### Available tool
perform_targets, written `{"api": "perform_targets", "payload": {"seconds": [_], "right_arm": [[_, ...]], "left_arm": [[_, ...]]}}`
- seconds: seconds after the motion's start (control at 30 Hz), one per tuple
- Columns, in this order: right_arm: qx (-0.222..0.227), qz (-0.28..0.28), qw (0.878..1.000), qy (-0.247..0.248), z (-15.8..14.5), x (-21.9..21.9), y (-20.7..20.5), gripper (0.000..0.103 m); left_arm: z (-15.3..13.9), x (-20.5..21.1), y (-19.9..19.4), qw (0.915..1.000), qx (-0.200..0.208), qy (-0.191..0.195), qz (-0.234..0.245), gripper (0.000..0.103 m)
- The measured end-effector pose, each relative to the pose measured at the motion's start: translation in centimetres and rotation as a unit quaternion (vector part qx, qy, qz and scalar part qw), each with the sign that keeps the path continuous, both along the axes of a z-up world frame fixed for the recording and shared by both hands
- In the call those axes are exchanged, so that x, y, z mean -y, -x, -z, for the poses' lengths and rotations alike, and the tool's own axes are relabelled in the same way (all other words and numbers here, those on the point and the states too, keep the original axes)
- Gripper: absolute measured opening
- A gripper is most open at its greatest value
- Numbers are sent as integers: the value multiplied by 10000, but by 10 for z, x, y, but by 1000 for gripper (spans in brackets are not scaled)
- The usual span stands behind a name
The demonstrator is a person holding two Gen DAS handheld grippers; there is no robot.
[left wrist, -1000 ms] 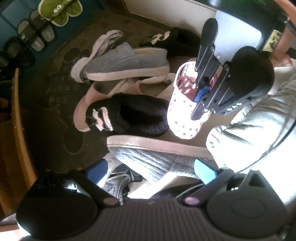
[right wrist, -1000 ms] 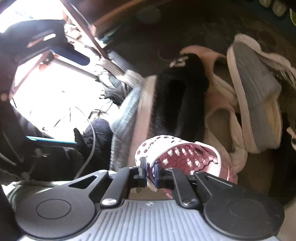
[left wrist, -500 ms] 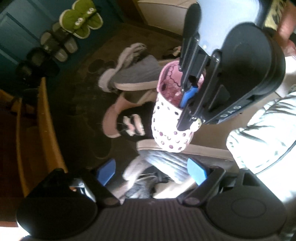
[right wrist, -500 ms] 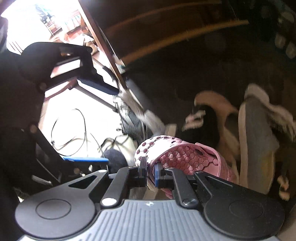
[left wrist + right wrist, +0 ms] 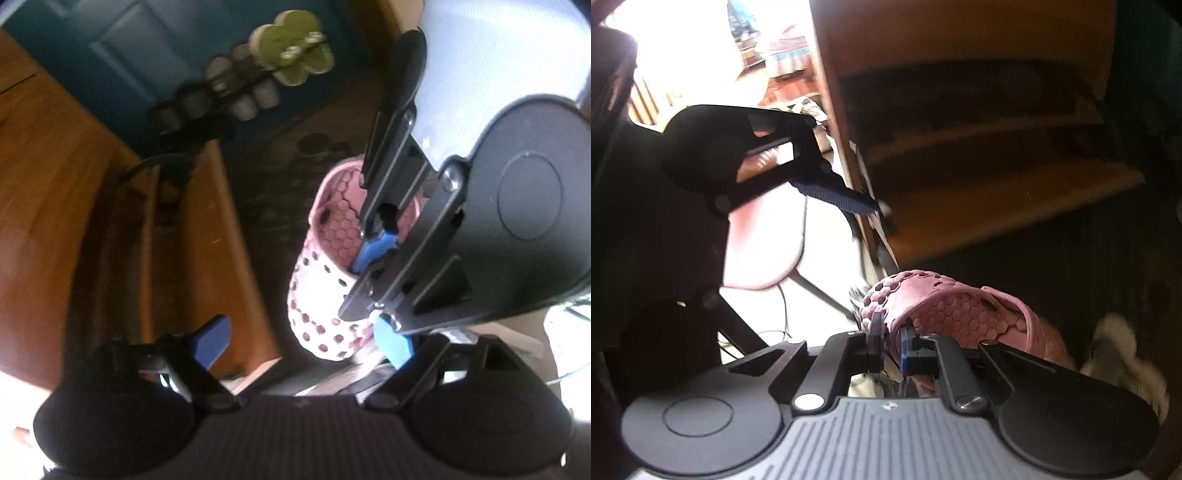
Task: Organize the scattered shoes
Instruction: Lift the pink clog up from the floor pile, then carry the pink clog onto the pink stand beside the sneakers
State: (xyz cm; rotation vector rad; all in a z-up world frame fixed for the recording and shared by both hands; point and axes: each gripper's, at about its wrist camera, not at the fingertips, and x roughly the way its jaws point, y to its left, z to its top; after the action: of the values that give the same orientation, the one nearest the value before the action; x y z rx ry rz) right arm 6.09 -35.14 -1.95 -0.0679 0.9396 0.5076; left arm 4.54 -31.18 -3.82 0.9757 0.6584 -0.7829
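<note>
The right tool [image 5: 892, 338] is clamped on the rim of a pink clog [image 5: 964, 310], while the left tool [image 5: 301, 341] is spread apart, grasping nothing.

In the left wrist view, a teal panelled door [image 5: 122, 48] fills the 11 o'clock corner. A wooden shelf unit [image 5: 207, 236] runs from 9 o'clock down toward 6 o'clock, blurred and dark inside. A dark rug [image 5: 288, 177] with paw-print marks lies at the centre, just beside the unit.

In the right wrist view, the same unit's boards cross at 1 o'clock. A pink seat [image 5: 761, 251] on thin metal legs stands at 9 o'clock, with 1 thin cable [image 5: 783, 314] below it.
</note>
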Motion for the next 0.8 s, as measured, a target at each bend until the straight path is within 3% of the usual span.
{"api": "perform_targets", "payload": {"seconds": [0.2, 0.37, 0.53, 0.8], "right_arm": [[300, -432, 9986, 29, -27, -40, -28, 8], [477, -859, 9951, 92, -46, -81, -47, 8], [605, -1504, 9866, 163, -64, -132, -67, 8], [632, -3012, 9503, 462, -71, -230, -75, 9]], "left_arm": [[-26, -49, -26, 9983, 198, 70, -549, 86], [-49, -93, -39, 9948, 368, 136, -941, 98], [-62, -145, -45, 9851, 367, 325, -1650, 103], [-56, -207, -42, 9674, 168, 482, -2481, 103]]}}
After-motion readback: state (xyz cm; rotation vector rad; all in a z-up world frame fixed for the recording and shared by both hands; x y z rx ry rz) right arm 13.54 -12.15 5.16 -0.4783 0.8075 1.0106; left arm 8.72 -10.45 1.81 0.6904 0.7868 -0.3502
